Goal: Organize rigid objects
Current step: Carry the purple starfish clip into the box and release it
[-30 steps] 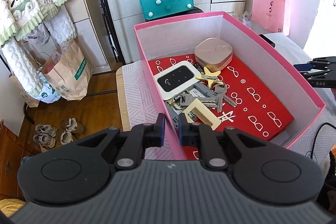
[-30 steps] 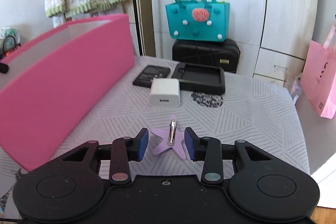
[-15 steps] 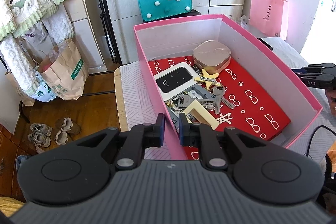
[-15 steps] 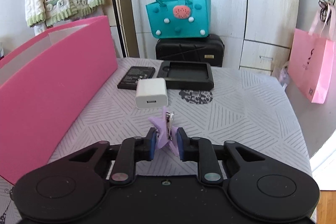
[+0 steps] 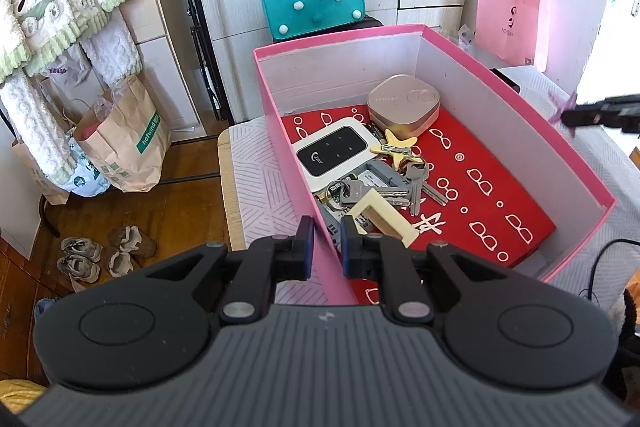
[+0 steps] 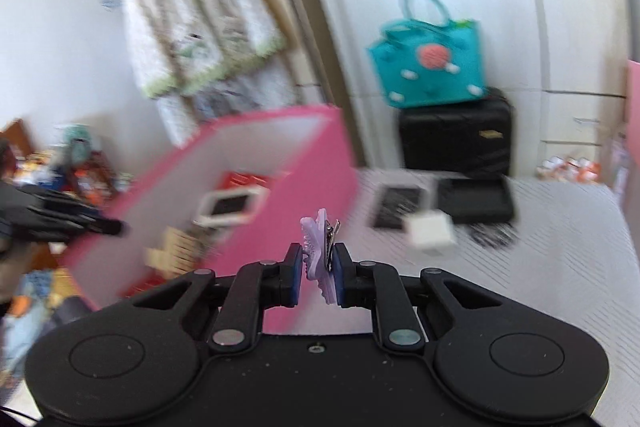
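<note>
My left gripper (image 5: 325, 246) is shut on the near left wall of the pink box (image 5: 520, 95). Inside the box lie a white pocket router (image 5: 334, 151), a rose-gold case (image 5: 402, 105), a yellow star clip (image 5: 394, 147), keys (image 5: 416, 183) and a cream bracket (image 5: 380, 217). My right gripper (image 6: 317, 273) is shut on a purple star hair clip (image 6: 316, 247), held in the air just right of the box (image 6: 280, 211). It also shows at the right edge of the left wrist view (image 5: 592, 115).
On the striped table cover lie a white charger cube (image 6: 432, 233), a black phone (image 6: 398, 207) and a black tray (image 6: 474, 197). A teal bag (image 6: 428, 67) sits on a black case (image 6: 456, 131) behind. Paper bags (image 5: 120, 139) and shoes (image 5: 100, 255) are on the floor left.
My right gripper closed on the purple star clip, lifted it off the table and swung left toward the box. The left gripper kept its hold on the box wall.
</note>
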Tool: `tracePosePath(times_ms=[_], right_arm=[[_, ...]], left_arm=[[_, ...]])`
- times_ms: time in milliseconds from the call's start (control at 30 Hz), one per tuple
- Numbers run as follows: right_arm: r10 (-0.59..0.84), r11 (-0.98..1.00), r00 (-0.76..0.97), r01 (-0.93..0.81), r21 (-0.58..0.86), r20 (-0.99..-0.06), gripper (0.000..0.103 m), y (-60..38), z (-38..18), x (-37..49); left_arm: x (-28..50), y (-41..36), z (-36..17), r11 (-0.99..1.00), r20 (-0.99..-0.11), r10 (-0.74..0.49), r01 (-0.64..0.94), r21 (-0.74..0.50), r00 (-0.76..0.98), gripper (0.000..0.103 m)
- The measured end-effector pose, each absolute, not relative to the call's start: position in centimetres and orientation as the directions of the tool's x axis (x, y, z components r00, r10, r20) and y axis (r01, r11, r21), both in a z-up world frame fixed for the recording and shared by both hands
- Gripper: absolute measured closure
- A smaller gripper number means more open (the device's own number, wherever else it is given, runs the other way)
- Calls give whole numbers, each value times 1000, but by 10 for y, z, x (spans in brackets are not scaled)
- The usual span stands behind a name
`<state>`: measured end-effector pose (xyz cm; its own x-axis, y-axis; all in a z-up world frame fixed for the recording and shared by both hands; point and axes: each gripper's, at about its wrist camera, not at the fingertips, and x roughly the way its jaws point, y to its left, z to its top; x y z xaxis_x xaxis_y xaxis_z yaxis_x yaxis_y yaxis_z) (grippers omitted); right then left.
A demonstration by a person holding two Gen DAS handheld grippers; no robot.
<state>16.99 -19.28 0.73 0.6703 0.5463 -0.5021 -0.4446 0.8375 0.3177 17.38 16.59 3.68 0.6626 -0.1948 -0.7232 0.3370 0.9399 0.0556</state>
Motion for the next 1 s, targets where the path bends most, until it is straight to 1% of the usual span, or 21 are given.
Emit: tracePosePath(times_ms=[167, 233, 333, 400, 533, 567, 667, 800, 900, 967, 1000], right_arm=[[662, 749, 584, -538, 386, -470, 84, -168, 38, 173], [696, 716, 529, -563, 413, -486, 84, -155, 41, 178], [711, 693, 451, -578, 430, -540, 84, -130, 38, 186], [695, 695, 413, -594, 404, -589, 84, -113, 34, 191], [628, 711, 379, -634, 303, -680, 83, -85, 18, 206], [620, 709, 372, -643, 290, -691, 85, -82, 15, 209], [601, 702, 366, -666, 251, -710, 85, -71, 17, 217], [552, 722, 392, -666, 187, -736, 86, -71, 17, 228], [526, 756, 437, -633, 165, -730, 82, -77, 21, 232], [519, 773, 473, -615, 154, -712, 70, -84, 25, 229], [505, 786, 501, -603, 135, -703, 69, -87, 27, 226]], left_arm=[[173, 164, 37, 937, -726, -184, 342, 75, 663, 91], [173, 162, 37, 935, -728, -179, 345, 84, 662, 91], [174, 161, 38, 932, -733, -173, 349, 94, 658, 91], [174, 160, 38, 931, -733, -172, 351, 97, 658, 91], [174, 160, 38, 929, -730, -176, 356, 97, 660, 91], [174, 161, 38, 929, -731, -181, 357, 92, 658, 91], [176, 161, 39, 928, -737, -182, 361, 90, 651, 91], [175, 161, 39, 929, -736, -184, 361, 87, 651, 91], [175, 162, 38, 930, -735, -191, 360, 77, 651, 90], [175, 163, 38, 930, -734, -197, 361, 70, 650, 90], [175, 163, 38, 930, -734, -198, 362, 70, 650, 90]])
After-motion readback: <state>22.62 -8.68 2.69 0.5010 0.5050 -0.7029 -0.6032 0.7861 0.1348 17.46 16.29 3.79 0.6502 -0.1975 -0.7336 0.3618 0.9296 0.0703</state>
